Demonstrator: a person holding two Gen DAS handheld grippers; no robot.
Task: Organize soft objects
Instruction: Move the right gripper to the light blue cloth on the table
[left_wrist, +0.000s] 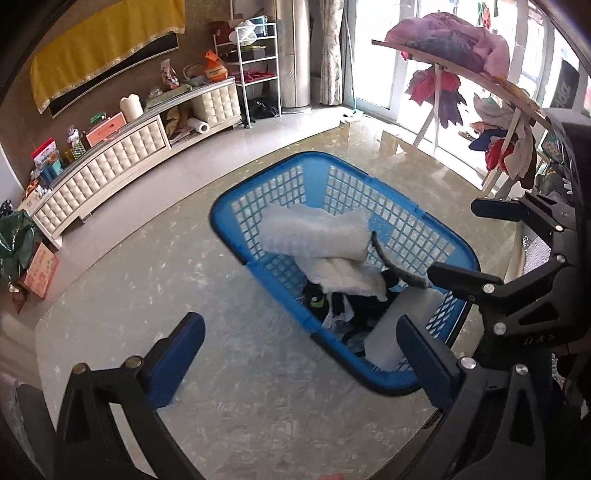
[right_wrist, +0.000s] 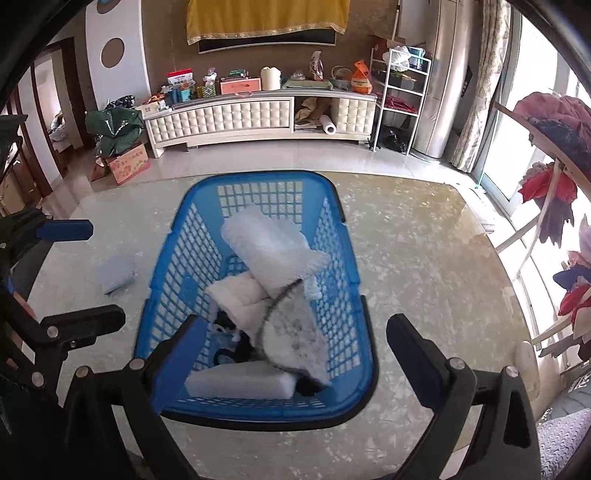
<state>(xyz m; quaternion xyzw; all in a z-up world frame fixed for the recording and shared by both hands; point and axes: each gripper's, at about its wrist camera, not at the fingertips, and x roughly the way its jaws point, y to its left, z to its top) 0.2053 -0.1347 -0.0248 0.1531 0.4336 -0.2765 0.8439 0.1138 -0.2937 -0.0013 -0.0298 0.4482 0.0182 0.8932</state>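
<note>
Blue plastic lattice basket (right_wrist: 334, 236) standing upright near the middle of the tabletop, its far short end toward the far edge. Inside, piled loosely: white bubble-wrap roll (right_wrist: 271, 247) on top, slanting across the middle; cream quilted cloth (right_wrist: 236, 295) beneath it; grey fleecy piece with dark trim (right_wrist: 295, 332) draped toward the near end; white foam block (right_wrist: 240, 382) lying flat against the near wall; dark items barely visible underneath. Pale blue folded cloth (right_wrist: 115, 273) flat on the tabletop, just left of the basket, apart from it.

A home living room: tufted TV cabinet (right_wrist: 258, 110), clothes-drying rack (left_wrist: 480, 85), curtains (right_wrist: 480, 92).
</note>
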